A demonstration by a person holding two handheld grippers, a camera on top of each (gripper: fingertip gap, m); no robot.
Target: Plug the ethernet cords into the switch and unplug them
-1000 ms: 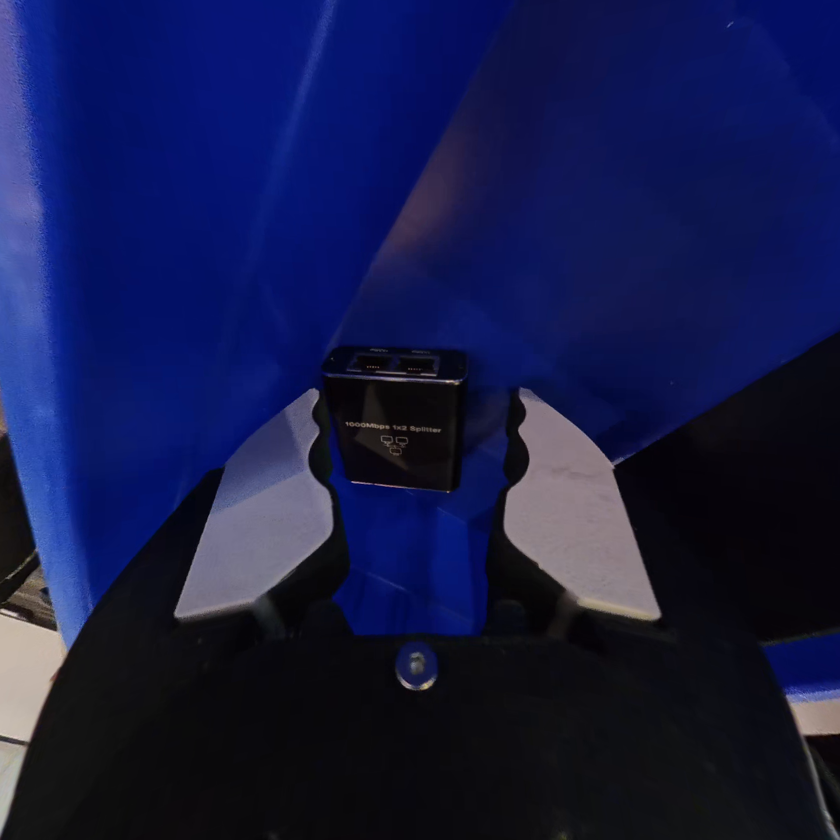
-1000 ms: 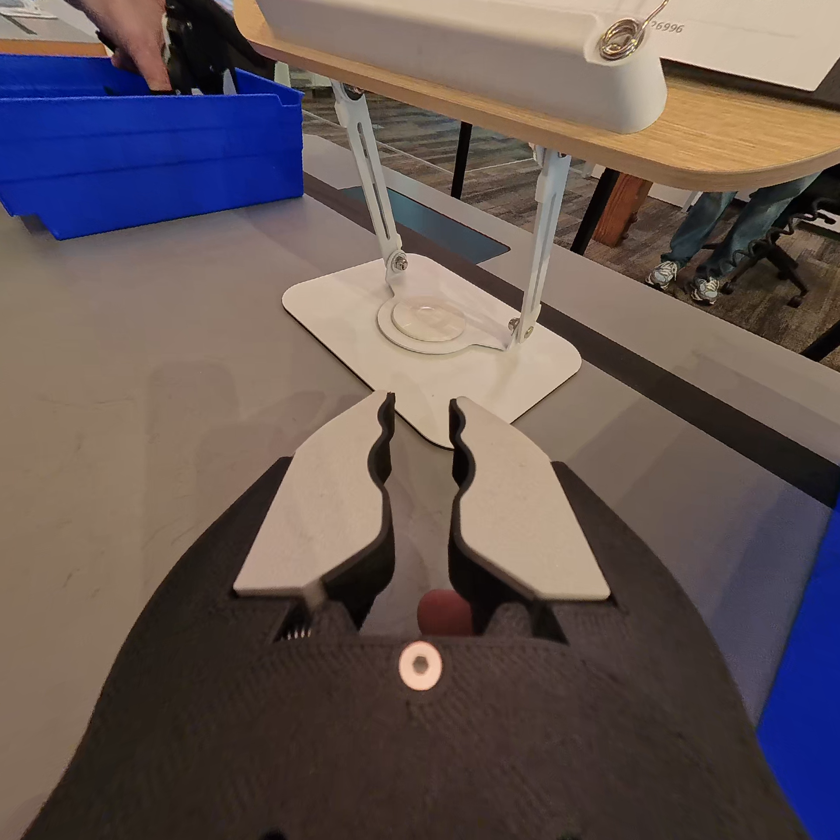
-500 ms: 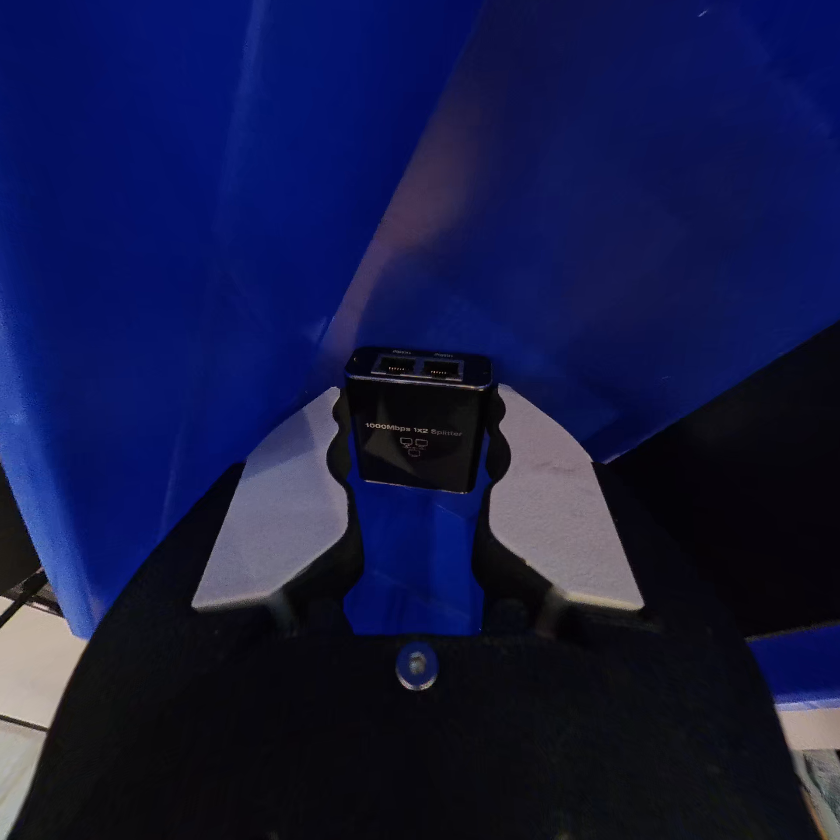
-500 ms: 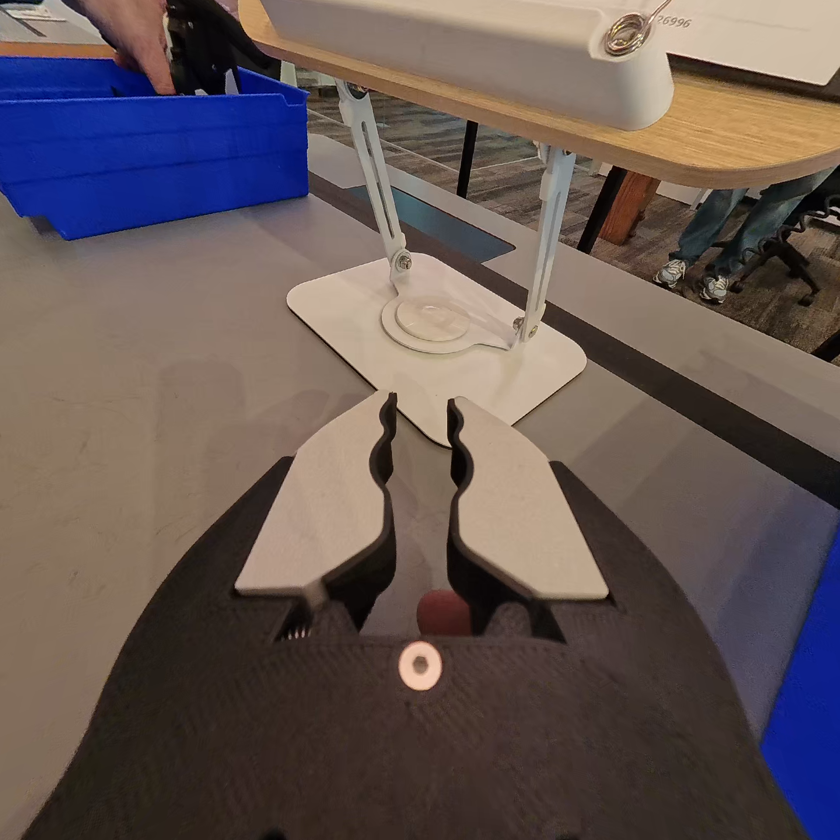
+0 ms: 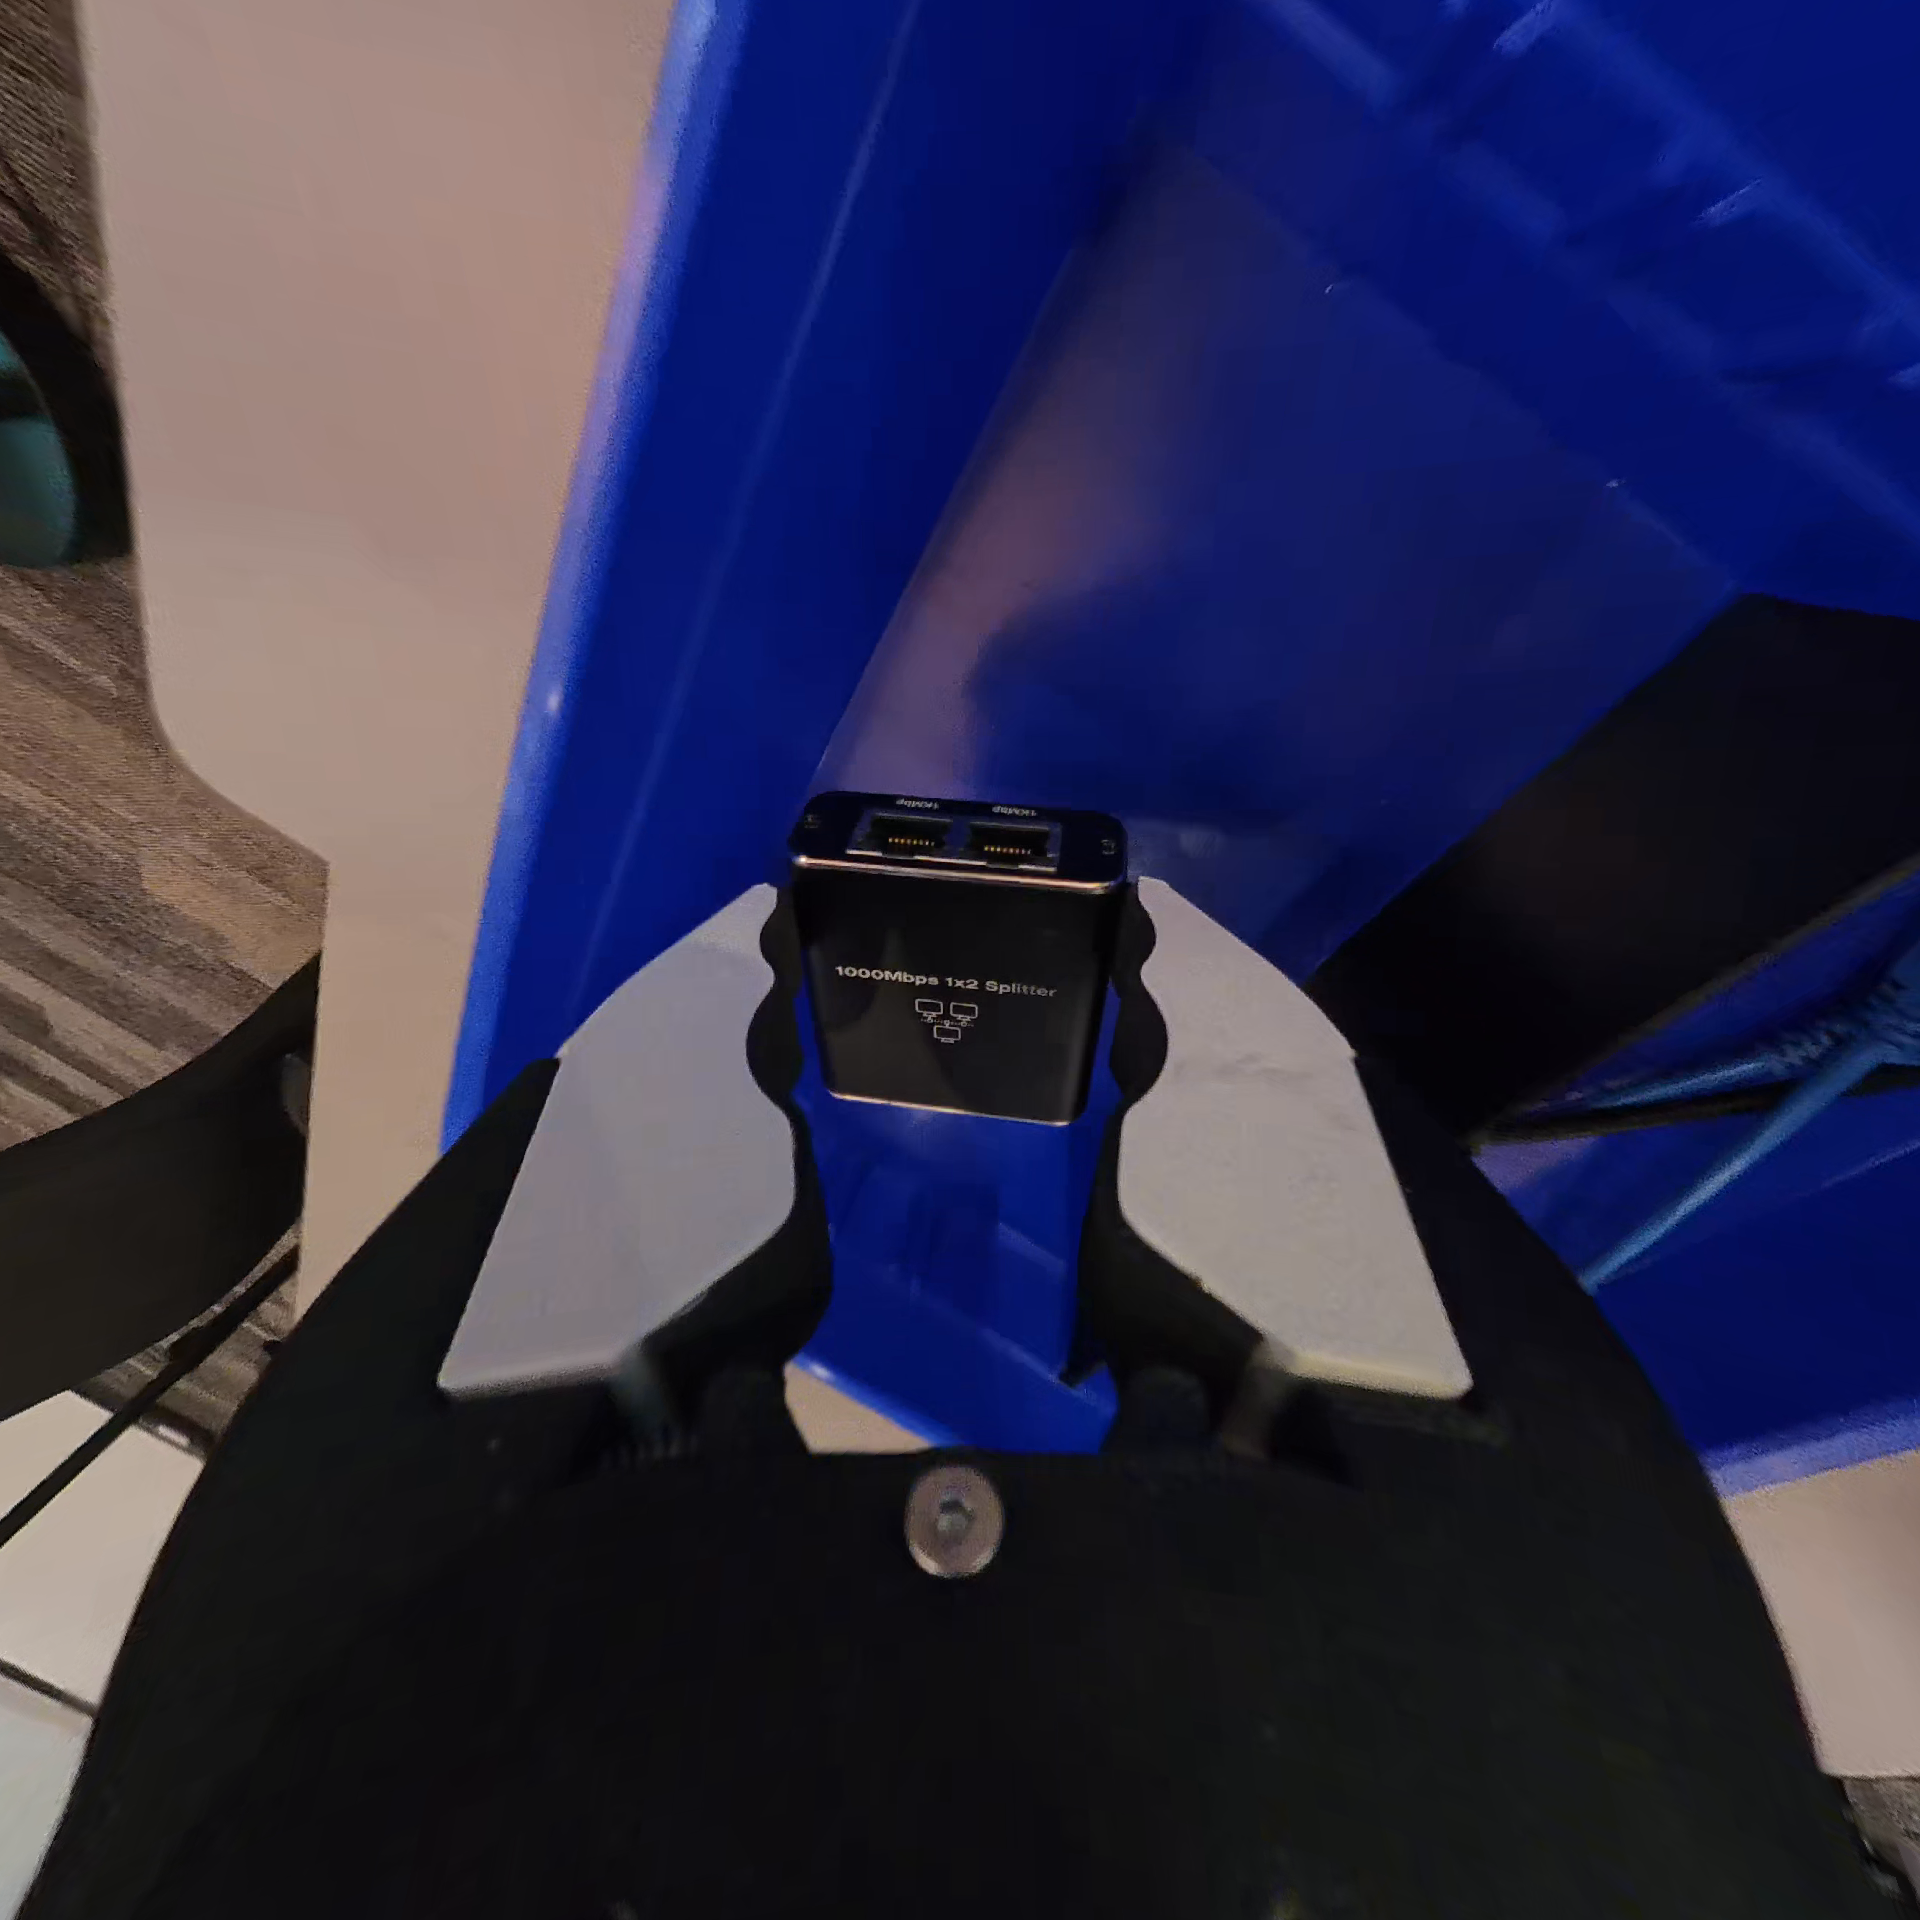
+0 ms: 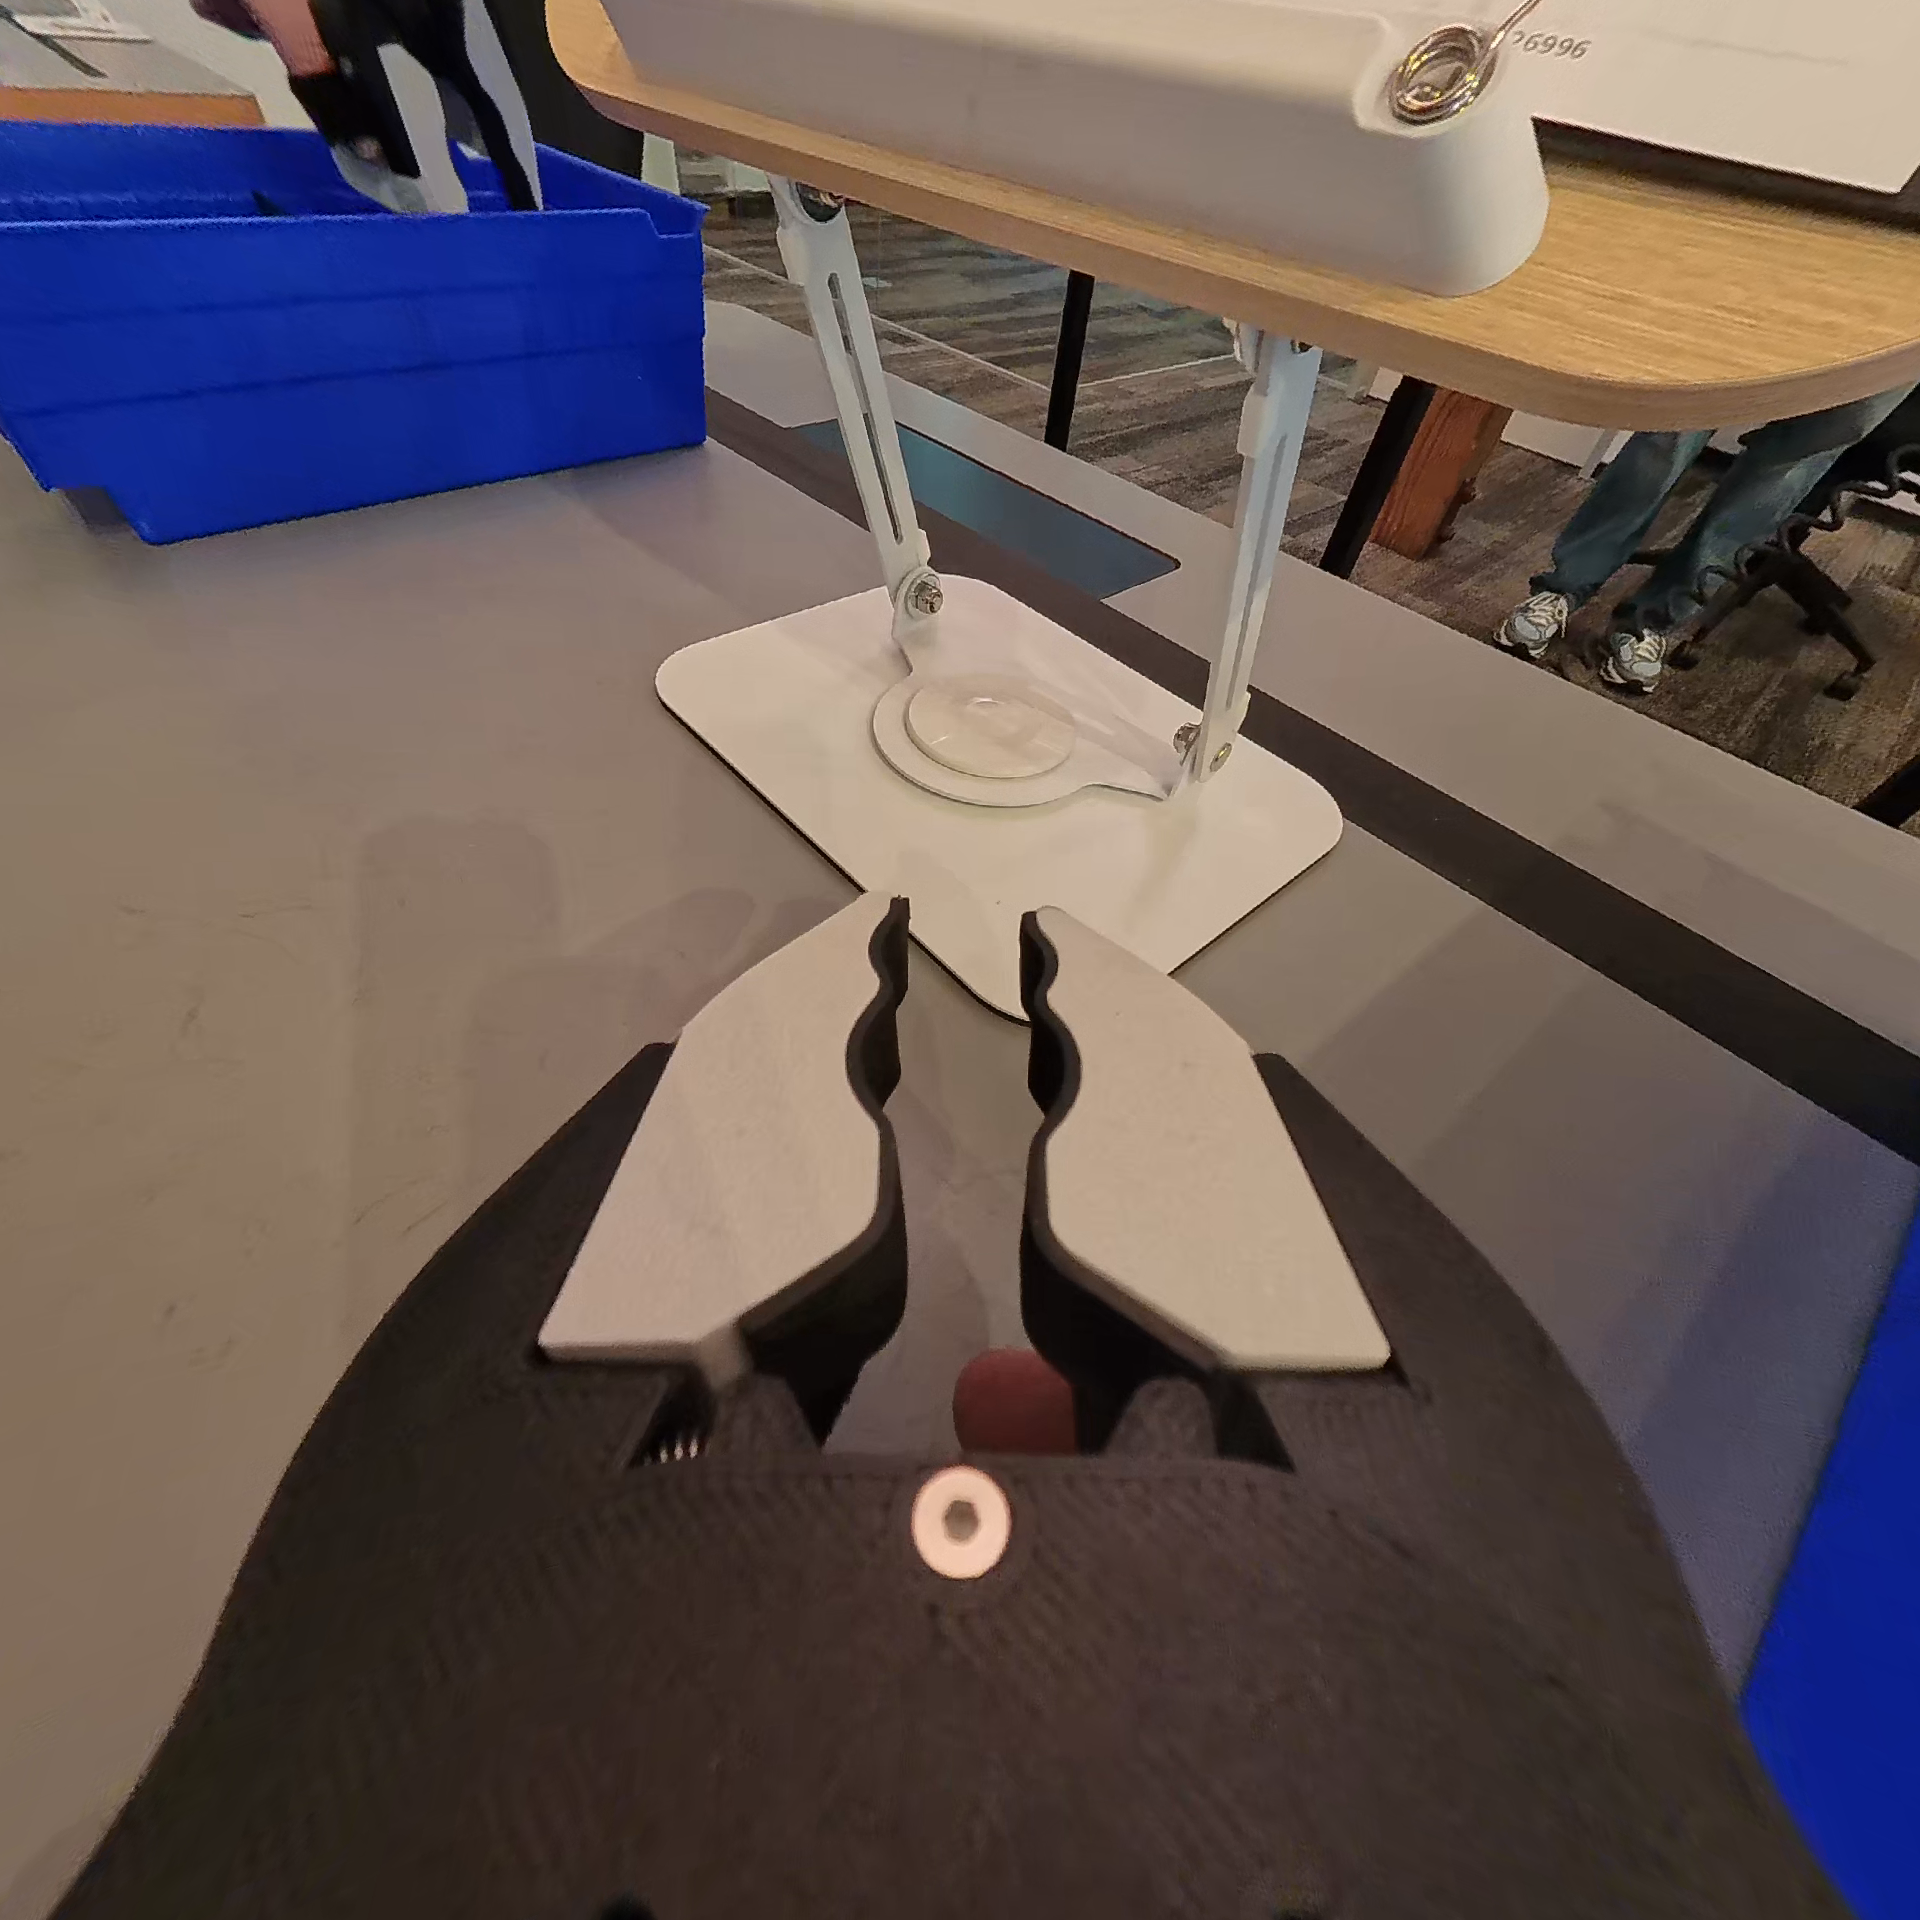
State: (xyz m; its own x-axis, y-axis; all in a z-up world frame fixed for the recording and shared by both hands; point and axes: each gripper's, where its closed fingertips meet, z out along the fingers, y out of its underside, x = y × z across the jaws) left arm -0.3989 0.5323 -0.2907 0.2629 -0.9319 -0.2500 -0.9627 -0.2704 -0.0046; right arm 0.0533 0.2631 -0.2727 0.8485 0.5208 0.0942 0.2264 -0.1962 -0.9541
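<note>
The left hand-held gripper (image 5: 956,935) clamps the black switch (image 5: 954,987) by its sides, leaving both ports facing outward for plugging, above the blue bin (image 5: 1299,468). The right hand-held gripper (image 6: 961,935) hovers part-open and empty over the tabletop (image 6: 312,831).

2 close tool-mounted views, blue bin (image 6: 343,312) shared
</note>
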